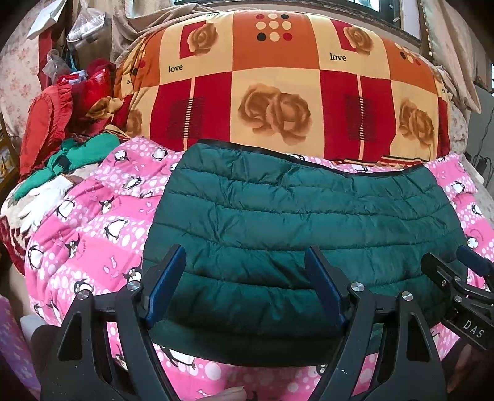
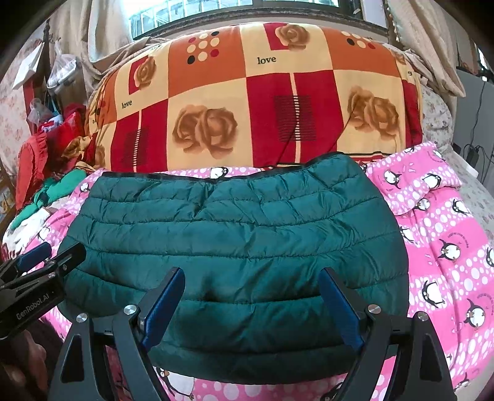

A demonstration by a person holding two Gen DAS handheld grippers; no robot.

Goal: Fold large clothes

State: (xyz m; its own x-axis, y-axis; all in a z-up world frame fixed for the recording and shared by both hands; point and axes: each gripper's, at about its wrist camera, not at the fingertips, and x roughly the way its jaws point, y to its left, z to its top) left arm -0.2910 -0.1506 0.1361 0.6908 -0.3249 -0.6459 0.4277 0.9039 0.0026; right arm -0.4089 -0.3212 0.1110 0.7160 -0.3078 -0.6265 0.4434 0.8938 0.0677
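A dark green quilted puffer jacket (image 1: pixel 293 216) lies folded into a flat rectangle on the pink penguin blanket (image 1: pixel 86 222); it also shows in the right wrist view (image 2: pixel 234 234). My left gripper (image 1: pixel 245 256) is open over the jacket's near edge, at its left part, holding nothing. My right gripper (image 2: pixel 251 277) is open over the near edge, further right, holding nothing. The right gripper shows at the right edge of the left wrist view (image 1: pixel 454 277). The left gripper shows at the left edge of the right wrist view (image 2: pixel 40 262).
A big red, orange and cream rose-print quilt (image 1: pixel 278 92) is piled behind the jacket. Red and green clothes (image 1: pixel 61 132) are heaped at the far left. The pink blanket (image 2: pixel 438 246) stretches to the right of the jacket. A window (image 2: pixel 247 9) is behind.
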